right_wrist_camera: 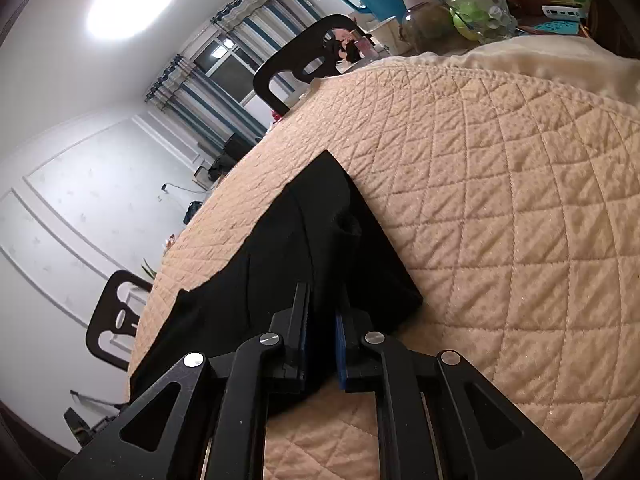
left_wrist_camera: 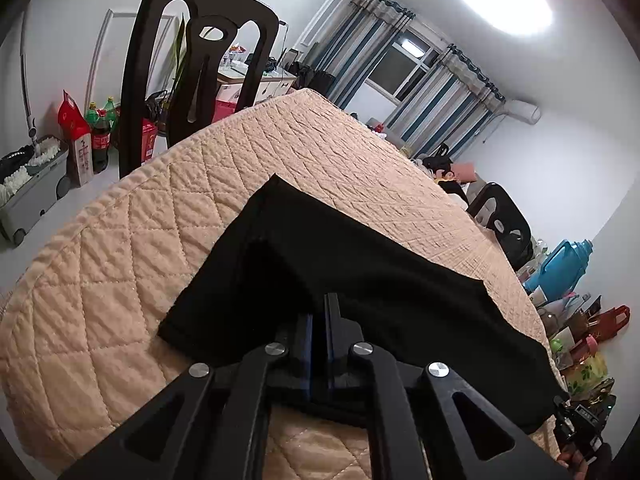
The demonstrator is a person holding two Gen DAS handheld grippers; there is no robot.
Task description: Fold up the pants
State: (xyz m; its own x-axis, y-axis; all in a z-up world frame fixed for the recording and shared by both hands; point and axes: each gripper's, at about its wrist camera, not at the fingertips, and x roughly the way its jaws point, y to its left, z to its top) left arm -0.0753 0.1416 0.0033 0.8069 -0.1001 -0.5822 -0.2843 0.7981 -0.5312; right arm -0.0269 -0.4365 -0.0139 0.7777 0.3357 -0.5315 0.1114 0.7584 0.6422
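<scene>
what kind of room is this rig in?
Probably a lived-in home dining or living room: striped curtains at a window, black dining chairs around a quilt-covered table, soda bottles on the floor.

The pants (left_wrist_camera: 340, 264) in front of me are plain black, lying on a peach-beige quilted cover (left_wrist_camera: 120, 280) stitched in a diamond pattern. My left tongs (left_wrist_camera: 320, 312) and right tongs (right_wrist_camera: 322, 320) are black with blue pads and silver rivets. Behind hang blue, grey and white striped curtains (left_wrist_camera: 440, 96), with black chairs (left_wrist_camera: 192, 60) and a bright blue jug (left_wrist_camera: 560, 264).
</scene>
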